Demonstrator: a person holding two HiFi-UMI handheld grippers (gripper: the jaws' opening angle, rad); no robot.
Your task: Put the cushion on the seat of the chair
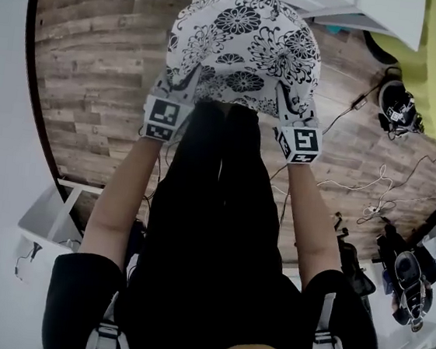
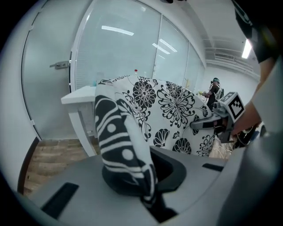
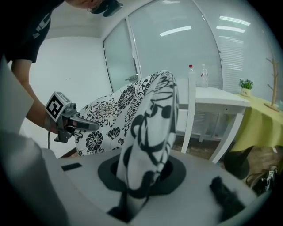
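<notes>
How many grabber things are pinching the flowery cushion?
2. The left gripper clamps the cushion at its near edge, on the head view's left; the right gripper clamps it on the right. No others show.

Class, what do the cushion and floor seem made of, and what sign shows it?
The cushion: probably soft matt fabric, black flower print on white; its edges fold and crease. The floor: wood or wood-look planks, with grain and seams.

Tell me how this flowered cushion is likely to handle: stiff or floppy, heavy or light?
Probably soft: the cushion bunches into a fold at its edge where the left gripper and right gripper pinch it. Likely light for its size, since two edge pinches alone hold it up. It seems padded enough to keep its broad shape rather than droop.
</notes>
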